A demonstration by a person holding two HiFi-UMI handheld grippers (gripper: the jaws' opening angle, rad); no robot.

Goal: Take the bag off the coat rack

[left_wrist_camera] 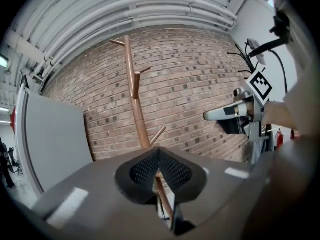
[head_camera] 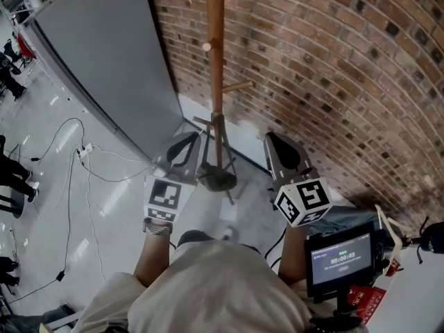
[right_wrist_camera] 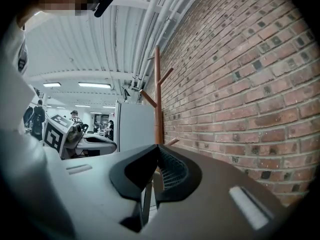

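A wooden coat rack (head_camera: 216,68) stands against the brick wall, its round base (head_camera: 218,179) on the floor. No bag hangs on the pegs that show. My left gripper (head_camera: 191,140) is shut and empty, just left of the rack's foot. On the other side of the pole my right gripper (head_camera: 275,139) is shut and empty too. In the left gripper view the closed jaws (left_wrist_camera: 159,156) point at the rack (left_wrist_camera: 136,99), with the right gripper (left_wrist_camera: 235,115) off to the right. In the right gripper view the closed jaws (right_wrist_camera: 157,154) sit below the rack (right_wrist_camera: 158,94).
A grey partition panel (head_camera: 111,68) meets the brick wall (head_camera: 333,68) behind the rack. Cables and a power strip (head_camera: 84,151) lie on the floor at left. A small screen (head_camera: 340,259) and a dark grey-blue thing (head_camera: 347,217) sit at lower right. People stand at the far left.
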